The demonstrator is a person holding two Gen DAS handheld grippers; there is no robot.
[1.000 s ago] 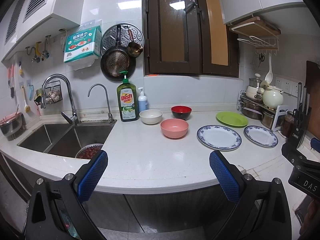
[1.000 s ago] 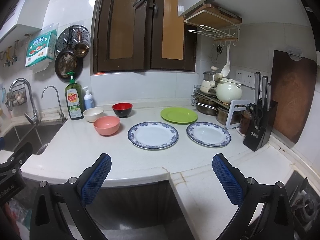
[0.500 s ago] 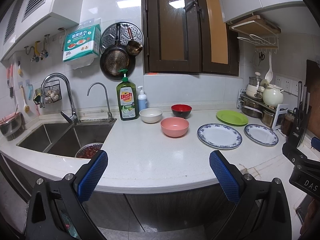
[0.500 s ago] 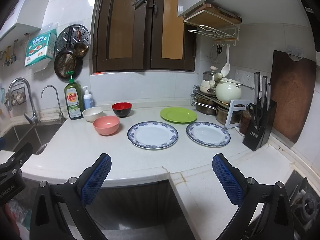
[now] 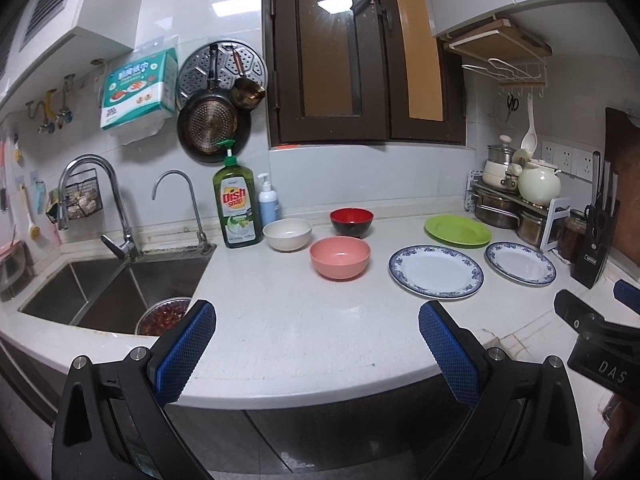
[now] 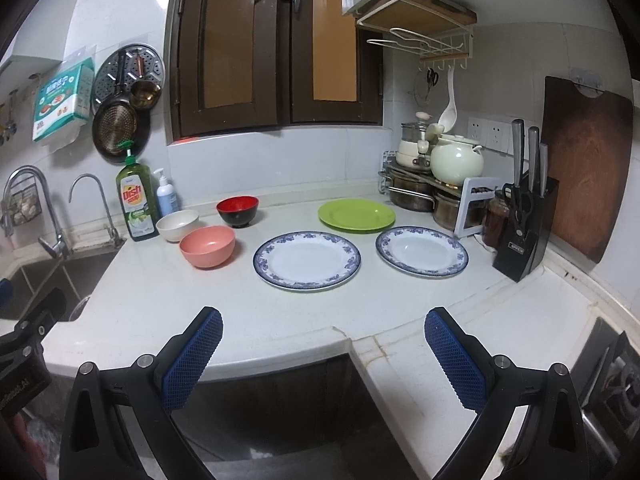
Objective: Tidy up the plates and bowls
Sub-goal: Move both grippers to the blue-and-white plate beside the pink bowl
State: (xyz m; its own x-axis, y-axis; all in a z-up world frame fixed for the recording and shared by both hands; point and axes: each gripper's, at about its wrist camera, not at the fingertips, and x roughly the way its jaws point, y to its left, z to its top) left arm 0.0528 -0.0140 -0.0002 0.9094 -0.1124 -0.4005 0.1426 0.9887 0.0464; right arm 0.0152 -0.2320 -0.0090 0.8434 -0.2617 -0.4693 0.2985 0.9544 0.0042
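Plates and bowls lie separate on the desk [image 5: 280,320]. Left wrist view: the left tool [image 5: 316,342] is wide open and empty, short of the pink bowl [image 5: 340,258], white bowl [image 5: 287,234] and red bowl [image 5: 351,222].

Right wrist view: the right tool [image 6: 322,344] is equally wide and empty, facing the large blue-rimmed plate [image 6: 307,260], small blue-rimmed plate [image 6: 421,252] and green plate [image 6: 356,215]. Nothing has moved over the last second; stacking is not begun.
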